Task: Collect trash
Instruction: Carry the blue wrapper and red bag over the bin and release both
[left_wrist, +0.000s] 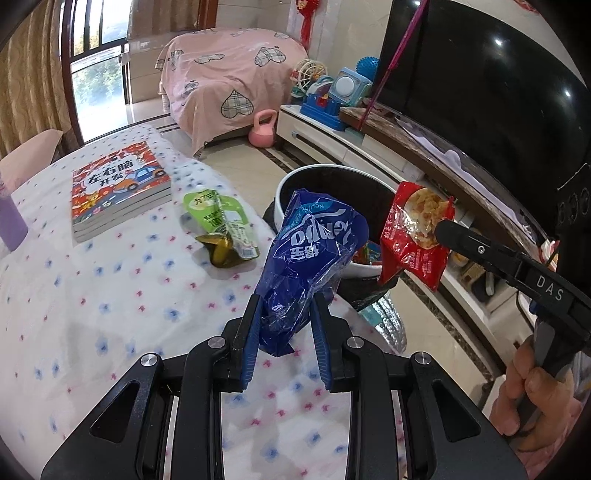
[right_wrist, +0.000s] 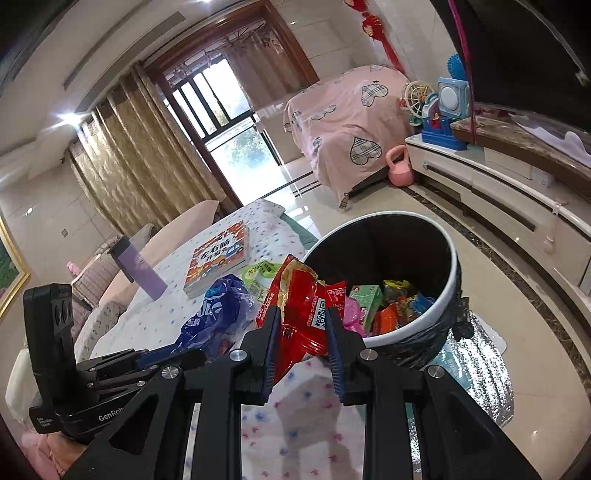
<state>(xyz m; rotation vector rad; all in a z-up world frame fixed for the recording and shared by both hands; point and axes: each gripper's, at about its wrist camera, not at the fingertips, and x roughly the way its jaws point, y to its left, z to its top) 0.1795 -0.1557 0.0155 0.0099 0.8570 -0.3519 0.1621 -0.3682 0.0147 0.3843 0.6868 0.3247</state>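
My left gripper (left_wrist: 286, 301) is shut on a crumpled blue plastic wrapper (left_wrist: 310, 258) and holds it above the table edge, short of the bin. My right gripper (right_wrist: 301, 314) is shut on a red snack bag (right_wrist: 301, 314), just before the bin's near rim. The white bin (right_wrist: 448, 291) with a black liner (left_wrist: 332, 192) stands on the floor beside the table and holds several coloured wrappers. A green pouch (left_wrist: 221, 225) lies on the floral tablecloth (left_wrist: 92, 295). The blue wrapper (right_wrist: 218, 314) and left gripper also show in the right wrist view.
A colourful book (left_wrist: 122, 188) and a purple bottle (right_wrist: 138, 267) sit on the table. A white TV cabinet (right_wrist: 517, 192) with toys and a dark TV (left_wrist: 480, 85) runs along the right. A pink kettlebell (left_wrist: 263, 130) and a pink-covered bed (left_wrist: 229, 81) are beyond.
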